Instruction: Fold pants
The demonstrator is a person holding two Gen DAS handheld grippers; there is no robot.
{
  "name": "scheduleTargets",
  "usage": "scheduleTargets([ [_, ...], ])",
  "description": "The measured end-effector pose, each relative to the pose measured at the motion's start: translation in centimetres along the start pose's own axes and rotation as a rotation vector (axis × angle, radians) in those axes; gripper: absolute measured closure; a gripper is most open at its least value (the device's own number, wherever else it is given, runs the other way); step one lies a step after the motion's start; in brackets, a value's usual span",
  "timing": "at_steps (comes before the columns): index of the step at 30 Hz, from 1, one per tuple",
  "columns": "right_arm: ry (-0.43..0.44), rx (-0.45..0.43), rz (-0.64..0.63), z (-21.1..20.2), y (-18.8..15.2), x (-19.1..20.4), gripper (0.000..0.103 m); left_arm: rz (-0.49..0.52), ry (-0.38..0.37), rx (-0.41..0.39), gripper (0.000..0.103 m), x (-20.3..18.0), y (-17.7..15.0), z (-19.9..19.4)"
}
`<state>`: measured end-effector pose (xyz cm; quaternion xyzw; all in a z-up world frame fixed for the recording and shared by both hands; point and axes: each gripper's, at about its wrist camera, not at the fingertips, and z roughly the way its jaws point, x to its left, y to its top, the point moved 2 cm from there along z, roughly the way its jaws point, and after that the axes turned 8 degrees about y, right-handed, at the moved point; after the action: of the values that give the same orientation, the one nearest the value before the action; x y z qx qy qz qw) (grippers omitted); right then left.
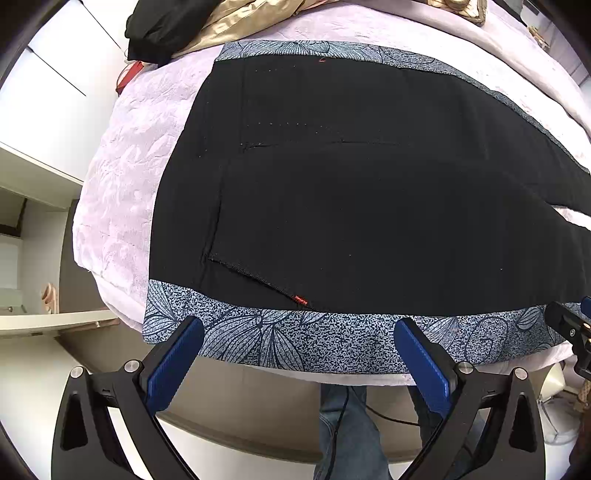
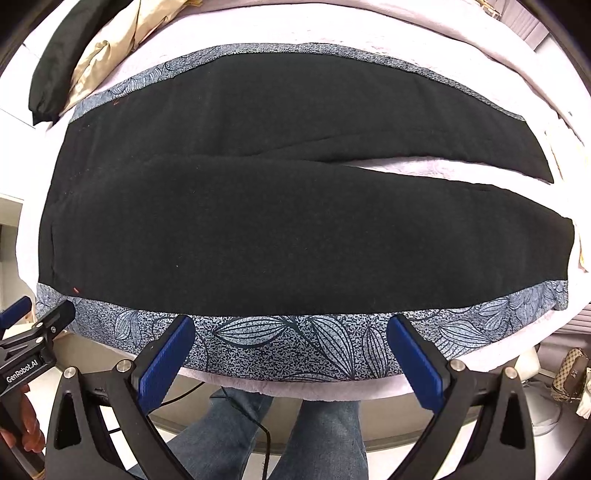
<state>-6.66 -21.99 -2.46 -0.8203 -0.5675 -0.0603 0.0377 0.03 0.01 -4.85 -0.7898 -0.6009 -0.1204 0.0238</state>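
Black pants (image 1: pixel 351 192) lie flat on a bed, waist to the left and both legs running right with a gap between them (image 2: pixel 295 206). Each outer side seam has a blue leaf-print stripe (image 1: pixel 295 339) (image 2: pixel 295 339). My left gripper (image 1: pixel 299 328) is open and empty, hovering over the near stripe by the waist end. My right gripper (image 2: pixel 291 326) is open and empty, over the near stripe at mid-leg. The left gripper's body shows at the left edge of the right wrist view (image 2: pixel 33 339).
The bed has a pale pink quilted cover (image 1: pixel 122 192). A black garment (image 1: pixel 162 26) and a beige cloth (image 1: pixel 236 22) lie at the far side. White cabinets (image 1: pixel 37 92) stand left. The person's jeans-clad legs (image 2: pixel 325 435) are below the bed edge. A patterned bag (image 2: pixel 570 373) sits at right.
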Motion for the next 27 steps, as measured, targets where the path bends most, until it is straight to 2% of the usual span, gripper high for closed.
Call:
scheduleTargets([
  [27, 0.007, -0.002, 0.014, 0.16, -0.76, -0.61, 0.000, 0.011, 0.007, -0.007, 0.000, 0.15, -0.27, 0.97],
])
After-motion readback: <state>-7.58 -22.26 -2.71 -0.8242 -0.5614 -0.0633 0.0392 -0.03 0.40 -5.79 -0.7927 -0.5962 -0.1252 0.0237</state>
